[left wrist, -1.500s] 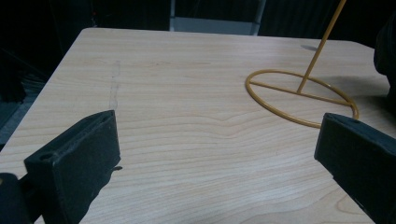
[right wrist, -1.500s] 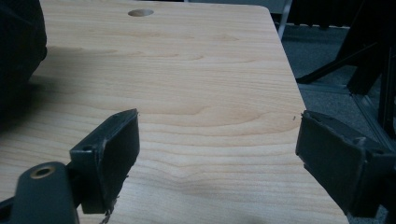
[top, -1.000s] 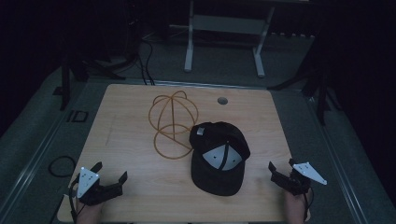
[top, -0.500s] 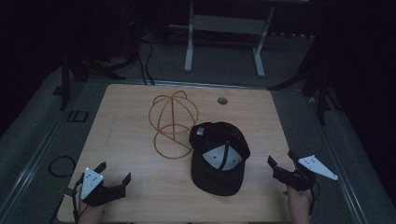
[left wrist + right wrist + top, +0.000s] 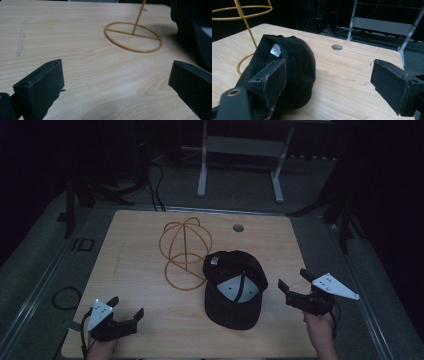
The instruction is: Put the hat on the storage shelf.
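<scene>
A black cap (image 5: 234,289) lies on the wooden table (image 5: 135,250) with its light inner lining facing up. It sits right of centre, beside a yellow wire hat stand (image 5: 184,251). My left gripper (image 5: 127,307) hovers open near the front left corner, well left of the cap. In the left gripper view its jaws (image 5: 117,80) stand wide apart, facing the stand's base ring (image 5: 133,37). My right gripper (image 5: 292,279) is open just right of the cap. In the right gripper view the gripper (image 5: 332,80) has its left jaw close beside the cap's crown (image 5: 294,62).
A round cable hole (image 5: 238,227) sits in the table near its far edge. A metal frame (image 5: 240,150) stands on the dark floor beyond the table. Cables (image 5: 65,297) lie on the floor at the left. Bare wood stretches across the table's left half.
Both grippers shifted only slightly. The left one edged right along the front edge, and the right one drifted a little forward beside the cap. The cap and stand stayed put.
</scene>
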A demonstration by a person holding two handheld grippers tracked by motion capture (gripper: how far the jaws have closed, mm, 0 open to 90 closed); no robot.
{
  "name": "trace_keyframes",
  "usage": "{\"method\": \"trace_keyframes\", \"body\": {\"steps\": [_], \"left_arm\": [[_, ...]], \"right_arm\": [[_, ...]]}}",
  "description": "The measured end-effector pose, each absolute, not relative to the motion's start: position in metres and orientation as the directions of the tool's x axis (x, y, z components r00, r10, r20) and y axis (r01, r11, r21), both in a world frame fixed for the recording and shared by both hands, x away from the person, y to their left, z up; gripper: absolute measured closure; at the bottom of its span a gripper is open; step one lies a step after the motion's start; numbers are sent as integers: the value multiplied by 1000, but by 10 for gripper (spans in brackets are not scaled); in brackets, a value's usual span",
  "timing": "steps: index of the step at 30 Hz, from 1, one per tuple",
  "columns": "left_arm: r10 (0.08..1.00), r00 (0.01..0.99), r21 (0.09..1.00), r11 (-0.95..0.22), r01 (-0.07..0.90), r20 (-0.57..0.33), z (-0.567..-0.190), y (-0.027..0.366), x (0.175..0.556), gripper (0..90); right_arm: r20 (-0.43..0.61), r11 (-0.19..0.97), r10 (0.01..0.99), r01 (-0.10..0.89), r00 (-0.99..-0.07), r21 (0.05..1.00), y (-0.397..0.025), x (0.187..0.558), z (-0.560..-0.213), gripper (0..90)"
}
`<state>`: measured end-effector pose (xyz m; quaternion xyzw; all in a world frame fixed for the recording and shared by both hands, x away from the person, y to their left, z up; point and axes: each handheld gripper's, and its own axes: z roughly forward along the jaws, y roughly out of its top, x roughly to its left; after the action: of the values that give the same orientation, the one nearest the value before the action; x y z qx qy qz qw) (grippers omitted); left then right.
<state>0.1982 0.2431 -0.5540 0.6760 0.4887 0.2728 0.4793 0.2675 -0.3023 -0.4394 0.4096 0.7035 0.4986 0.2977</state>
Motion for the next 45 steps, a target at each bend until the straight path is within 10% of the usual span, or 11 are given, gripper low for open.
{"method": "trace_keyframes", "body": {"steps": [27,37,45], "left_arm": [[890,454,907,-160,390,-38,-552,229,195,9],[890,454,908,-150,391,-49,-552,230,195,31],[885,463,904,-155,398,-52,-553,229,195,32]], "right_arm": [[-87,344,825,374,-558,861,-219,327,-450,236],[-118,360,869,451,-480,817,-209,338,-472,451],[-166,368,891,461,-422,808,-204,341,-477,805]]}}
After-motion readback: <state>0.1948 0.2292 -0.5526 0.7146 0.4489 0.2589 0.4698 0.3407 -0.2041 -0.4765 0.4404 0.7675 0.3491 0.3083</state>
